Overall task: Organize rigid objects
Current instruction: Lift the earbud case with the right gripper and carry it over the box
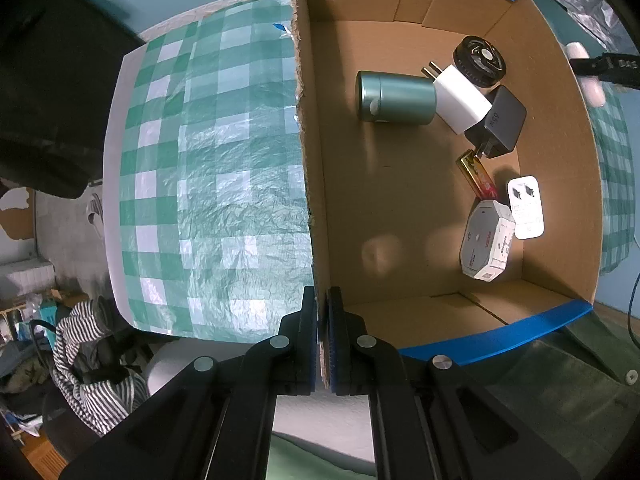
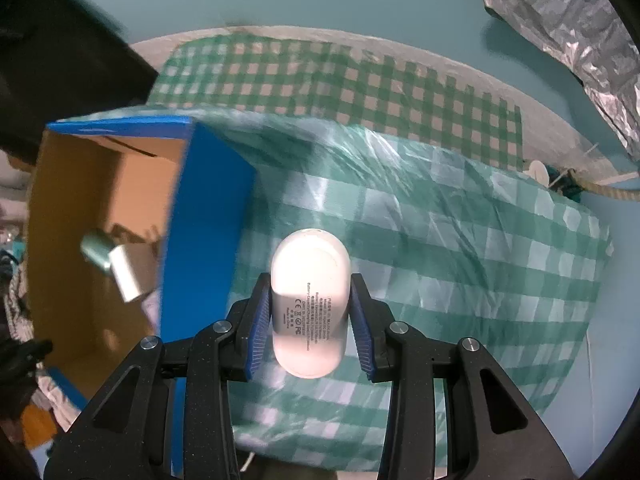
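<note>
Right hand-held gripper (image 2: 310, 316): clamped on the white oval device (image 2: 307, 300), held clear above the checked table (image 2: 480, 248) for transfer.
Left hand-held gripper (image 1: 323, 336): pinched on the box wall, steadying the cardboard box (image 1: 400, 208).
Contents: green canister (image 1: 394, 97), chargers, grouped along one wall.

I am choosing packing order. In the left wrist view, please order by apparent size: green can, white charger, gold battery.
1. green can
2. white charger, somewhat smaller, partly hidden by the can
3. gold battery, clearly smallest
</note>
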`<state>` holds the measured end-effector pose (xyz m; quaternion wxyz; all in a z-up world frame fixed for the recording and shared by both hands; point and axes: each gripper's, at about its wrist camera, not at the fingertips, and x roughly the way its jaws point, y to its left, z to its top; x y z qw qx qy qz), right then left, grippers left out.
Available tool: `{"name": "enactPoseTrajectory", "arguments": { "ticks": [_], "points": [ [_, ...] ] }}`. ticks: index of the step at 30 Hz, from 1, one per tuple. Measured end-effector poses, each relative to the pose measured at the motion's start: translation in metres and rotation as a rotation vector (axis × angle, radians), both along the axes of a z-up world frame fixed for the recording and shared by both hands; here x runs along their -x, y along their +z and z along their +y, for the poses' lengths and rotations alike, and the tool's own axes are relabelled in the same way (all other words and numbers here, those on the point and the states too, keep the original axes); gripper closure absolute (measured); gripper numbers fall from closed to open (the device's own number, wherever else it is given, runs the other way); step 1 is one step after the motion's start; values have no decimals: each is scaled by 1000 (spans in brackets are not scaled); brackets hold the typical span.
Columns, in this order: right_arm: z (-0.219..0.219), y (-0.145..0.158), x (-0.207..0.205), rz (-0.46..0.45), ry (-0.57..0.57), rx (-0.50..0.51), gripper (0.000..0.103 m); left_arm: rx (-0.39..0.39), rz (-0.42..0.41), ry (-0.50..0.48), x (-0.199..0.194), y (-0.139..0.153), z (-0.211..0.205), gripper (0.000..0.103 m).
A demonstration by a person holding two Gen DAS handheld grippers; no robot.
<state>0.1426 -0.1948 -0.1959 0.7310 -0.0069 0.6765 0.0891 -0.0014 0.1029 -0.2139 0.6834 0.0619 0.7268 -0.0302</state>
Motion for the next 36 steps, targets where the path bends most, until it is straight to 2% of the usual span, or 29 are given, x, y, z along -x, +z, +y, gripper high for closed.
{"name": "enactPoseTrajectory", "arguments": {
  "ticks": [8,15,20,26,36],
  "points": [
    [25,39,11,-56,68,-40,66,-2,-3,-11,0,0,-1,98],
    [59,53,16,-74,149,-66,66,-1,-6,-14,0,0,-1,98],
    [83,49,20,-71,214,-64,66,0,-8,-10,0,1,-2,98],
    [106,28,22,-46,284,-48,66,4,-9,-6,-1,1,-1,98],
    [110,2,24,-17,303,-34,66,7,-11,-4,-1,1,-1,98]
  ]
}}
